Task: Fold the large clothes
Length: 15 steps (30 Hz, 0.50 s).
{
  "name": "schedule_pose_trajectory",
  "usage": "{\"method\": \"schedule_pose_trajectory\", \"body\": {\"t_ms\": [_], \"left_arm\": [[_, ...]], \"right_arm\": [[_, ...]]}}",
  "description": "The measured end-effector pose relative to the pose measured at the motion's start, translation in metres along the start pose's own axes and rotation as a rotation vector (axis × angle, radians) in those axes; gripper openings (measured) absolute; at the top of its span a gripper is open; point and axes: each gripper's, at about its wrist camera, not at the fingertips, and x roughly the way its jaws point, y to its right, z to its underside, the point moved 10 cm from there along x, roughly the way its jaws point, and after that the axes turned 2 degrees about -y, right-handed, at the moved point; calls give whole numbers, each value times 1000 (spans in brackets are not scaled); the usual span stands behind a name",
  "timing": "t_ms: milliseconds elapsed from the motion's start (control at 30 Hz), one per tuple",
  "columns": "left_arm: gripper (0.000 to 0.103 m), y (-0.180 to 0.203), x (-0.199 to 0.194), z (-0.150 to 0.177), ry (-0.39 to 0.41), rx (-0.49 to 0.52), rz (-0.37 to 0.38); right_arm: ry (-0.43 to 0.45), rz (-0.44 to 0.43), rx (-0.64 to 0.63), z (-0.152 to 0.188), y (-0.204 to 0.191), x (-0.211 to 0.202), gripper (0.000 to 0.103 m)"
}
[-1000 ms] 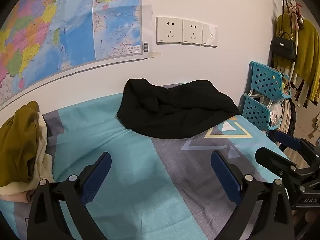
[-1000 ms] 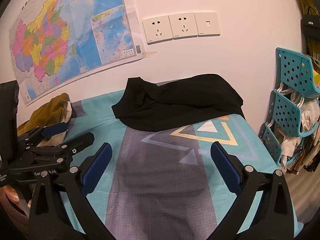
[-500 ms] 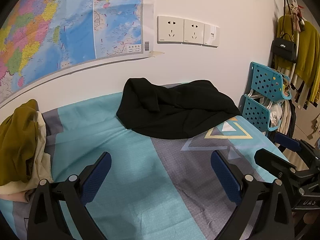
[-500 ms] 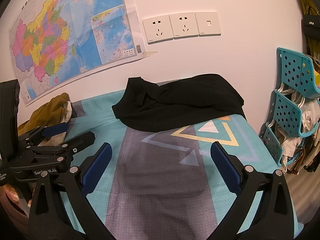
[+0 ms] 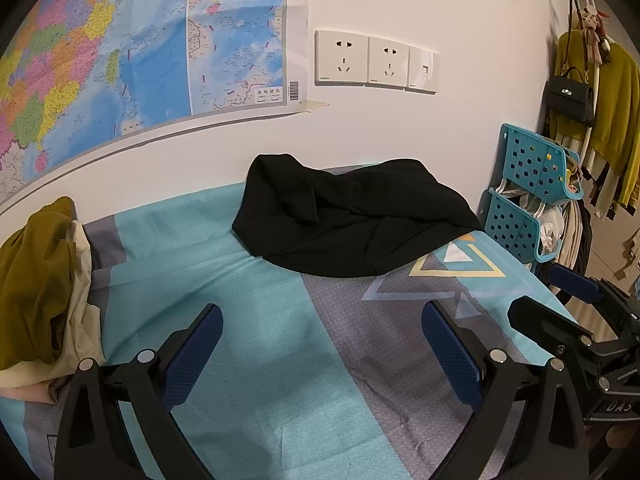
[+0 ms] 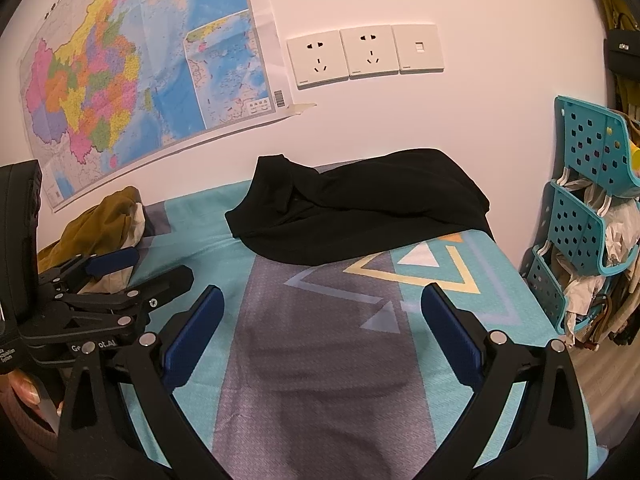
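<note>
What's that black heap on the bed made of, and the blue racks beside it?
The black garment looks like soft matte knit or fleece: it slumps in loose folds, without shine; the exact fibre is unclear. The blue racks look like rigid moulded plastic: smooth, slightly glossy, with punched holes.

The garment [image 5: 352, 224] lies on the bed [image 5: 256, 320] against the wall, ahead of my grippers; clothes pile [image 5: 40, 280] far left.

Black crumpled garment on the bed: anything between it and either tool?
Nothing visible. Only bare teal-and-grey bedsheet lies between both open tools and the black crumpled garment. The mustard-and-cream clothes pile sits off left.
</note>
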Motion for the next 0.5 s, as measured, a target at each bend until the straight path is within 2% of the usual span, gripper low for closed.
{"method": "schedule_pose_trajectory", "body": {"t_ms": [500], "left_arm": [[96,0,1,1,-5,-7,1]], "right_arm": [[-3,-6,2,-1,-3,2,97]]}}
